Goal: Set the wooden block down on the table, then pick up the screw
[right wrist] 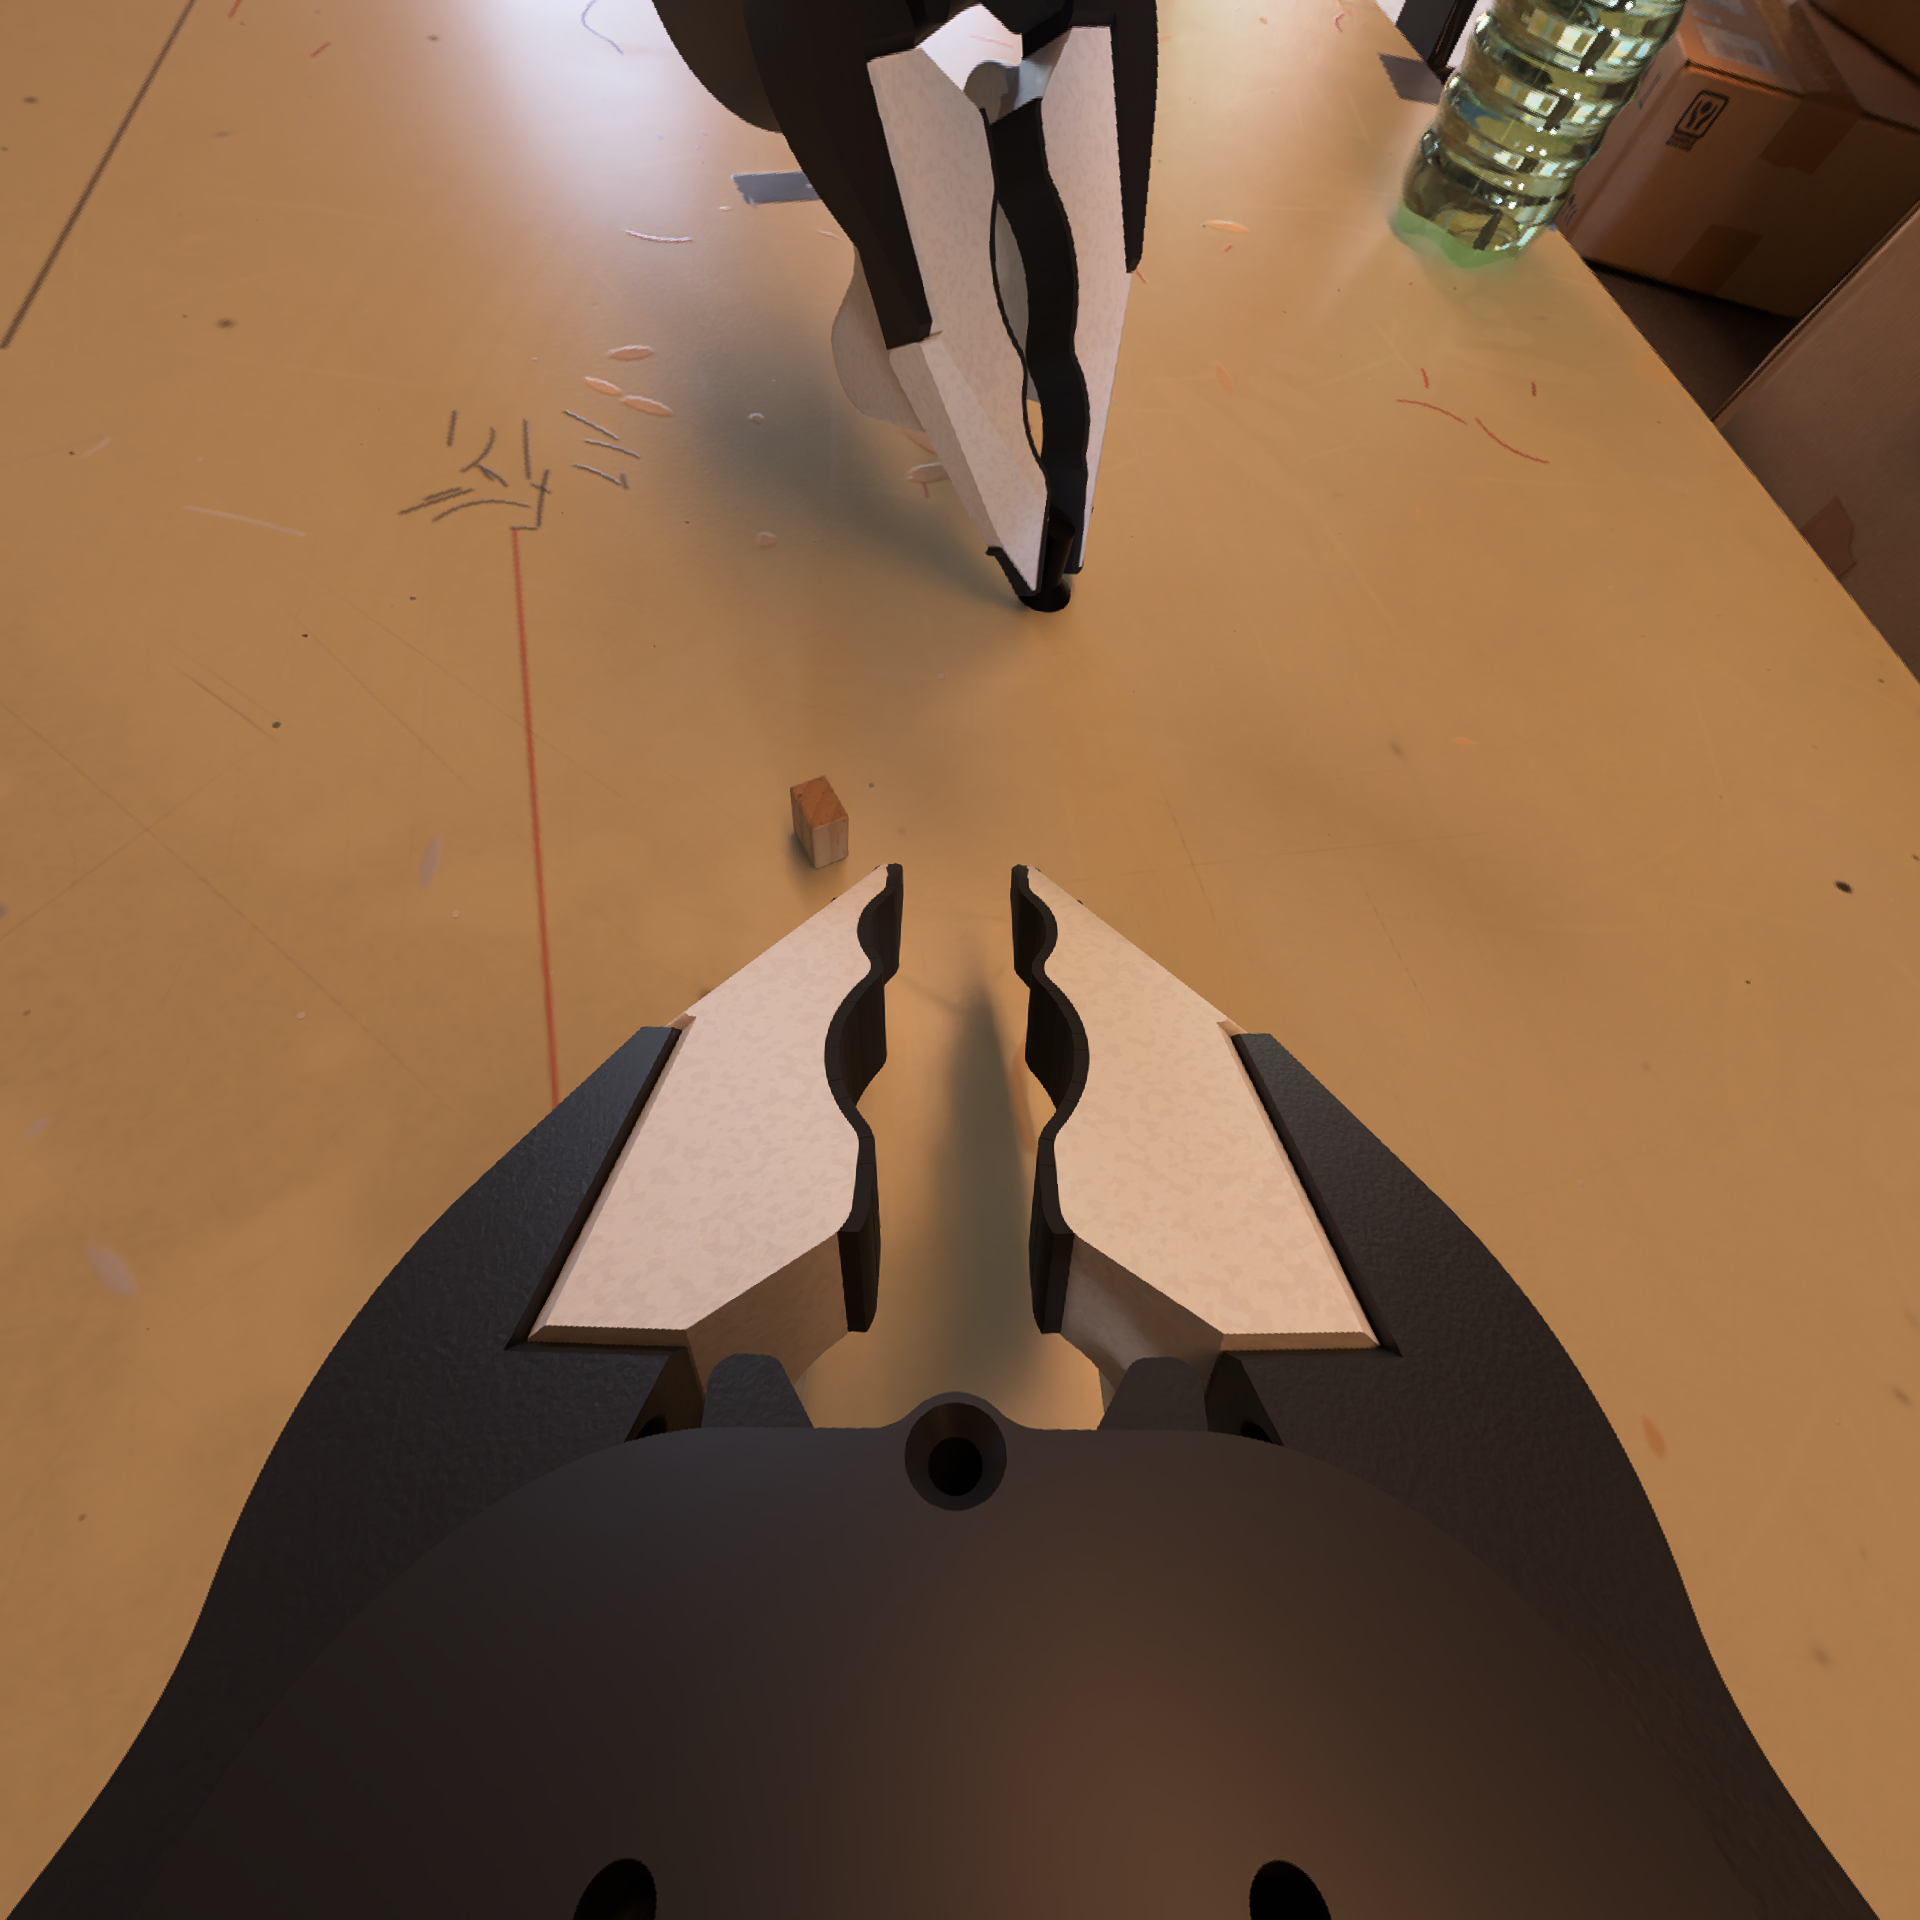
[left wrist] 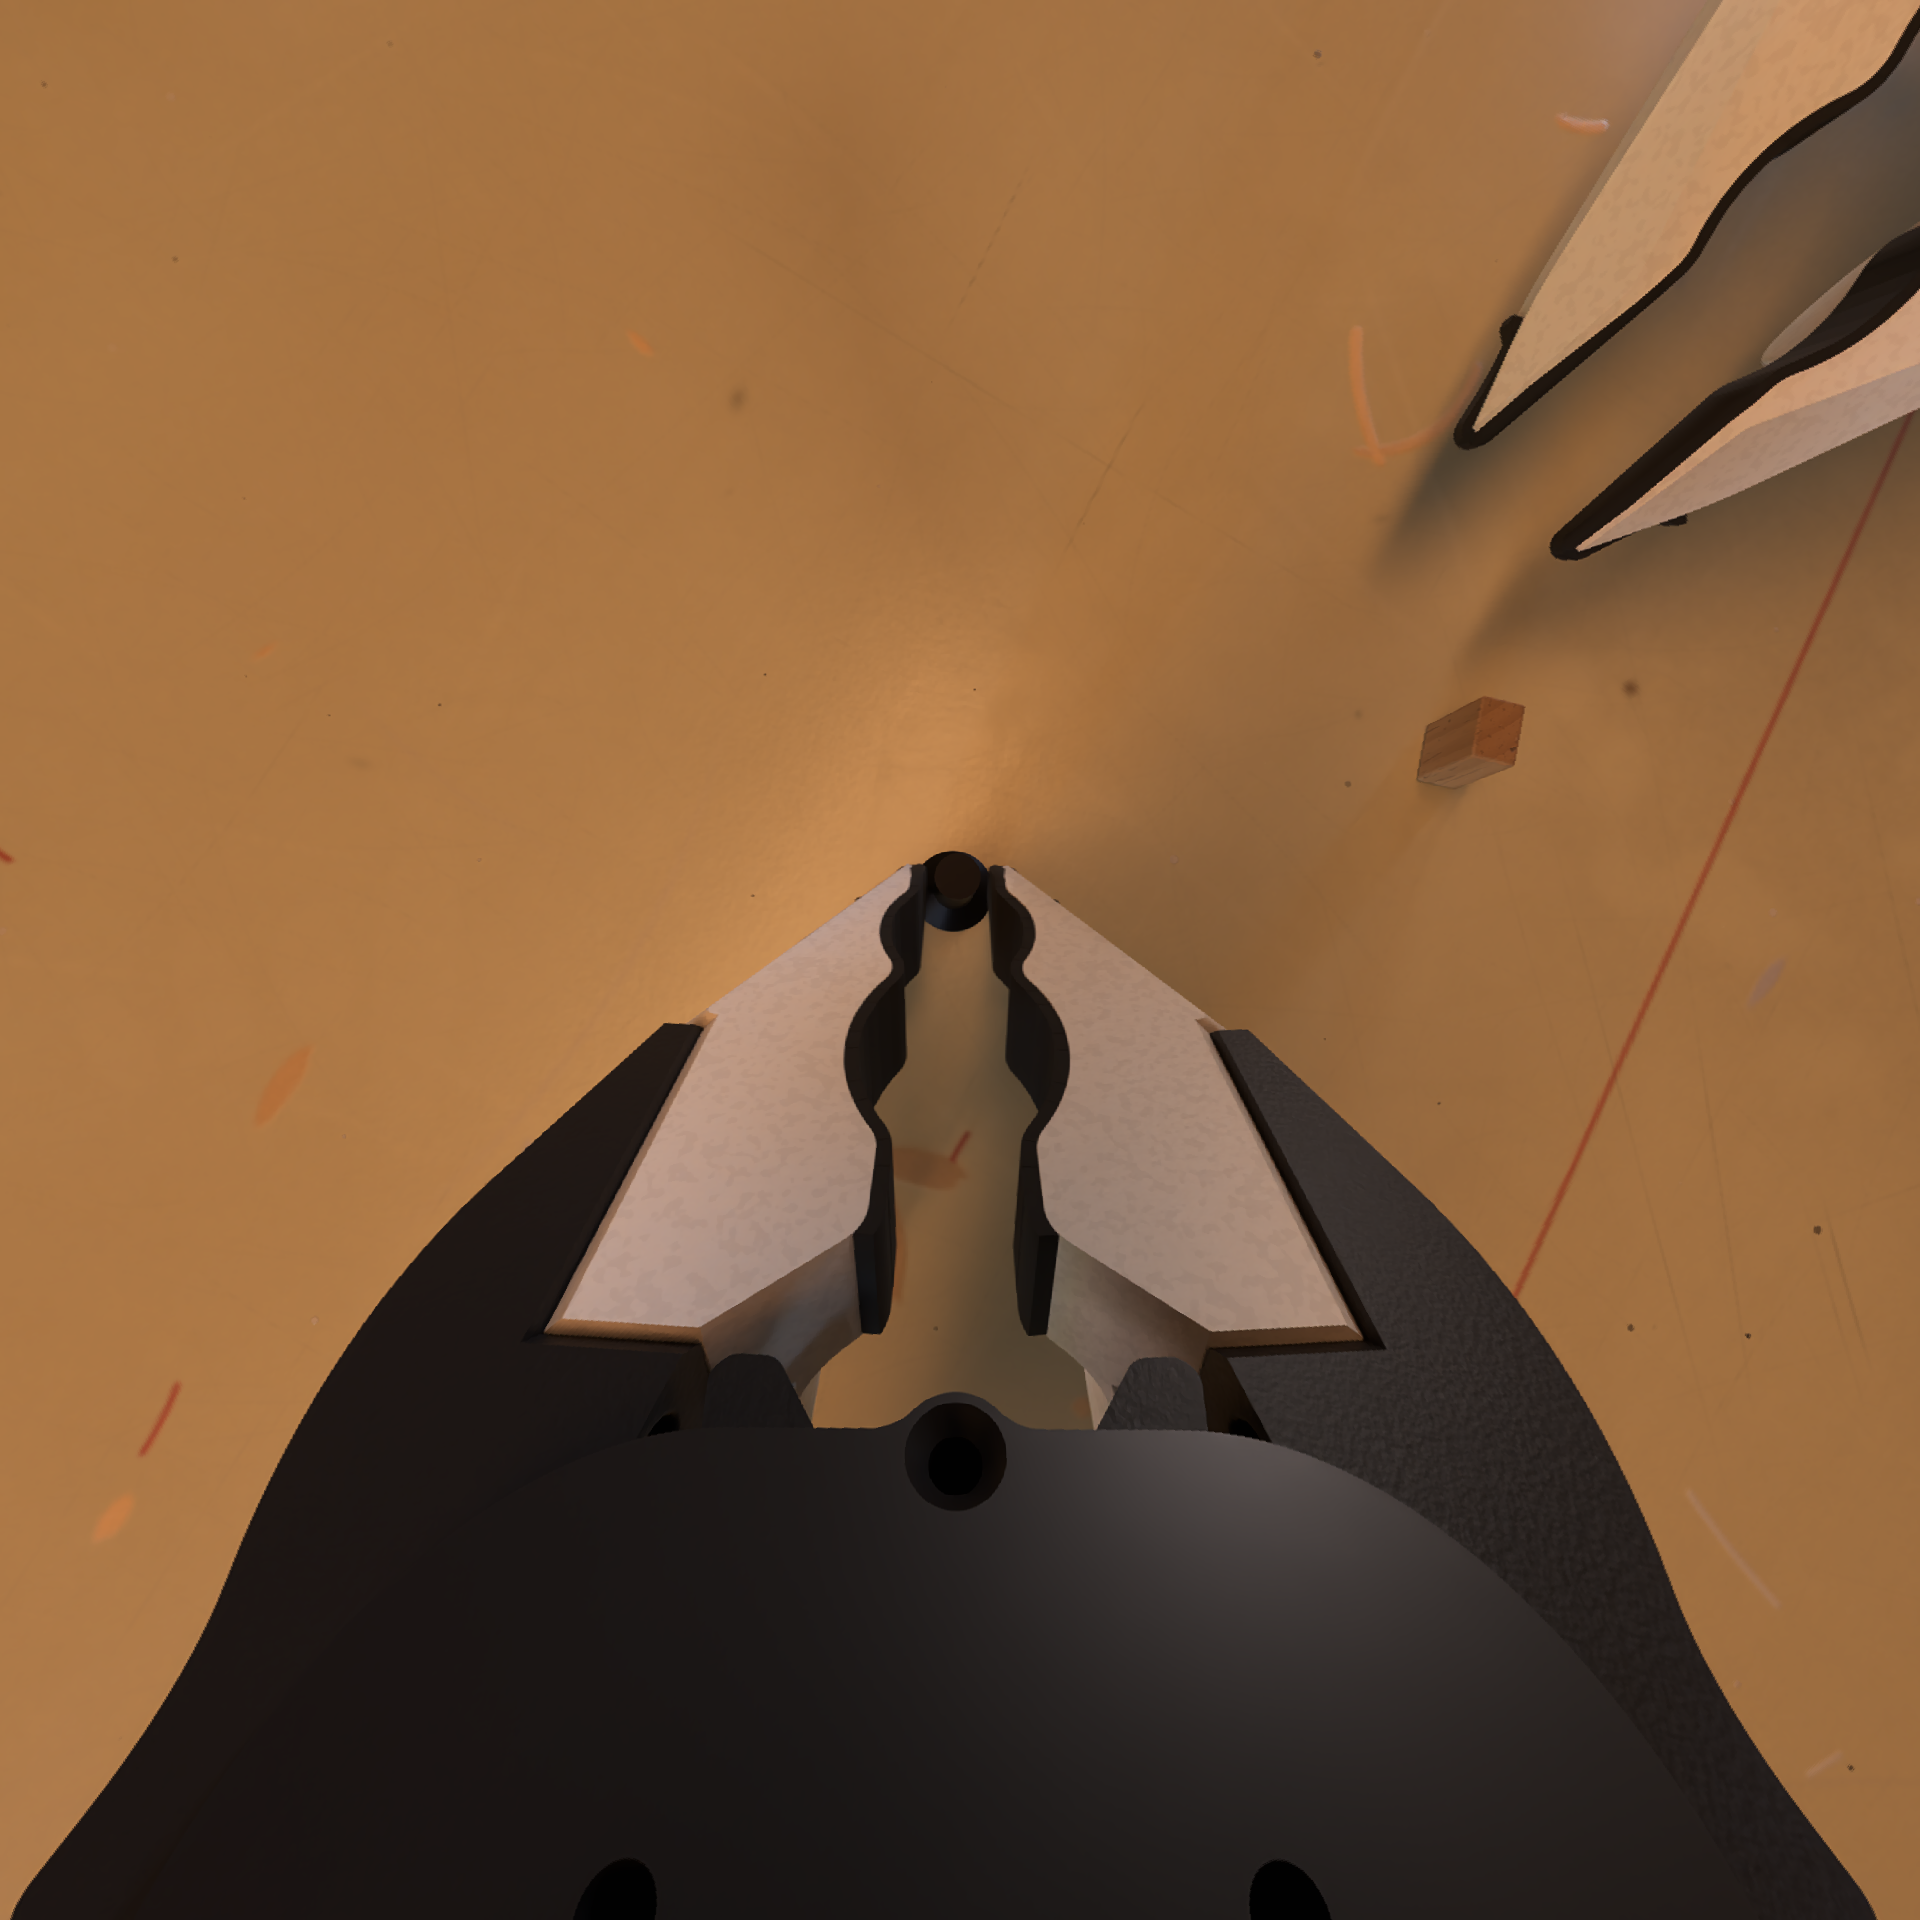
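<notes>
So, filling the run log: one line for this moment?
left gripper: shut on screw | right gripper: open | wooden block: on table

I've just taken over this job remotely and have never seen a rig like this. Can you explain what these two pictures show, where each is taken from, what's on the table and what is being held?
Each picture comes from a camera mounted on one gripper, looking forward along its two fingers.

In the left wrist view, the left gripper points down at the table. Its fingertips are closed on a small black screw. The right wrist view shows the same gripper from outside, with the screw's end at or just above the tabletop.

The right gripper is open and holds nothing; it appears again at the top right of the left wrist view.

The small wooden block stands free on the table, just ahead and left of the right gripper's fingertips. A clear plastic bottle stands at the far right edge, with cardboard boxes beyond the table.
</notes>
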